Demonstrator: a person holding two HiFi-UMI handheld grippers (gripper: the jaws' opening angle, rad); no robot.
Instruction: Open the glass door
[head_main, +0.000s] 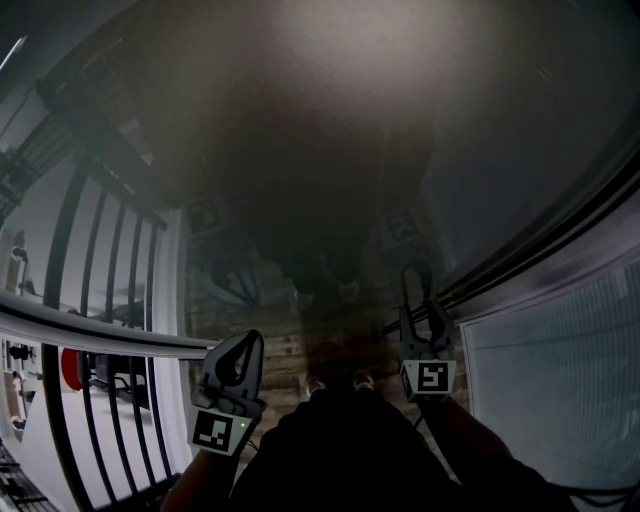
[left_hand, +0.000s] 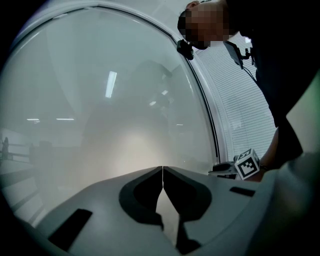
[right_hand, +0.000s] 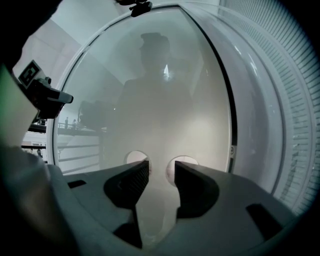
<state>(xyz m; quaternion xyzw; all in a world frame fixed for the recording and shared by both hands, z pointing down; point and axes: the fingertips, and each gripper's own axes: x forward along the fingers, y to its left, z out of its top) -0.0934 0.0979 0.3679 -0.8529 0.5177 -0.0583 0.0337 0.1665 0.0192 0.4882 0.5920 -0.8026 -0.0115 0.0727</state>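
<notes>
Probably an office building (dim view): glass door (right_hand: 165, 100), railing (head_main: 100, 335), blinds (head_main: 560, 360).

Glass door (right_hand: 165, 100): smooth, glossy pane with a hazy grey cast, mirroring lights and a dark figure.
Left gripper (left_hand: 162, 172): smooth matt grey plastic shell, black inner jaw faces.
Right gripper (right_hand: 161, 167): same matt plastic, jaw pads finely ribbed.
Railing (head_main: 58, 270): black bars, probably painted metal.
Handrail (head_main: 80, 328): pale, glossy.
Slatted panel (head_main: 560, 370): white, finely ridged, matt.
Floor (head_main: 265, 350): wood-look planks, dimly seen.
</notes>
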